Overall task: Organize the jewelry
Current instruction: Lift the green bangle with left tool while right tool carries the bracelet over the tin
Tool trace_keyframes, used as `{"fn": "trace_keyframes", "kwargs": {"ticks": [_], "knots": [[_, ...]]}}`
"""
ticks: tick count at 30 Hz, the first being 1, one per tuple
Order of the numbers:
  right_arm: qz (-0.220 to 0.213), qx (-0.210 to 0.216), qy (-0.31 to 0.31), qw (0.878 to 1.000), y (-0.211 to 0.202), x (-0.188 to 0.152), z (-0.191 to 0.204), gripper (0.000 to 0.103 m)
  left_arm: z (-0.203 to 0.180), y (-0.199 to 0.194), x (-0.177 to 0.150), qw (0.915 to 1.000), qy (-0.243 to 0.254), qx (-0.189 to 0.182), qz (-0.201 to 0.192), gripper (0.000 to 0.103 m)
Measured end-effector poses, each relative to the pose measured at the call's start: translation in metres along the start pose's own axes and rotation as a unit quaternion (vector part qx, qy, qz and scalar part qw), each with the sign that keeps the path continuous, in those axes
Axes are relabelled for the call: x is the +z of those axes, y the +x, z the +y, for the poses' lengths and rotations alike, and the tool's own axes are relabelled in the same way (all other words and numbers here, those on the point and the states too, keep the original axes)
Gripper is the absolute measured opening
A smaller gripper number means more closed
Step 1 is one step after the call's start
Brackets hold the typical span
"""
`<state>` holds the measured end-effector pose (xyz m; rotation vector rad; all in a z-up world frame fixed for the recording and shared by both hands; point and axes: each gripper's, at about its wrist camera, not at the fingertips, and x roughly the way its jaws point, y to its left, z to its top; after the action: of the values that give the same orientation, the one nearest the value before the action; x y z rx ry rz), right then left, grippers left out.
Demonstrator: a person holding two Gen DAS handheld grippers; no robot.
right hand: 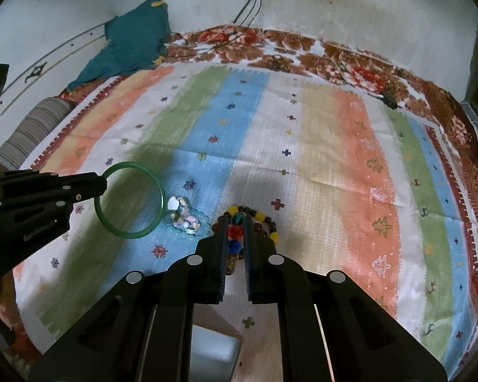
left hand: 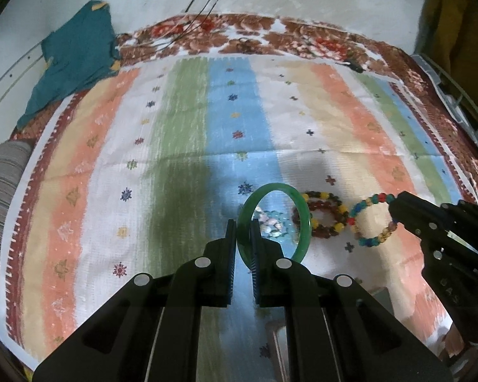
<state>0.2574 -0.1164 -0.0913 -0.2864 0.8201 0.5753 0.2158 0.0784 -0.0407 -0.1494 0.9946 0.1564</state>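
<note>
Left hand-held gripper [left hand: 241,222] is clamped on the rim of the green bangle [left hand: 302,219], low in the middle of the left view, over the blue stripe of the striped cloth [left hand: 181,133]. Right hand-held gripper [right hand: 236,219] is pinching the multicolour bead bracelet [left hand: 371,219], its beads squeezed between the fingers at lower centre of its own view. Between them on the cloth sit a shell brooch [right hand: 184,216] and a dark beaded bracelet [left hand: 326,216]; a teal cloth [left hand: 76,57] lies upper left.
</note>
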Motion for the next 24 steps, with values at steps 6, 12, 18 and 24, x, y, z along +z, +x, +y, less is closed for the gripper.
{"fn": "trace_keyframes", "kwargs": {"ticks": [6,12,18,24], "knots": [[-0.015,0.005,0.0,1.0,-0.02,-0.008,0.004,0.01,-0.011,-0.019,-0.008,0.9998,0.013,-0.007,-0.014,0.008],[-0.019,0.005,-0.006,1.0,-0.031,-0.018,0.007,0.01,-0.017,-0.032,-0.02,0.9996,0.016,-0.016,-0.02,0.008],[-0.027,0.01,-0.008,1.0,-0.045,-0.029,0.011,0.01,-0.024,-0.045,-0.034,0.9993,0.022,-0.019,-0.026,0.008],[-0.034,0.004,0.003,0.999,-0.055,-0.04,0.008,0.01,-0.029,-0.056,-0.047,0.999,0.024,-0.022,-0.031,0.008]]}}
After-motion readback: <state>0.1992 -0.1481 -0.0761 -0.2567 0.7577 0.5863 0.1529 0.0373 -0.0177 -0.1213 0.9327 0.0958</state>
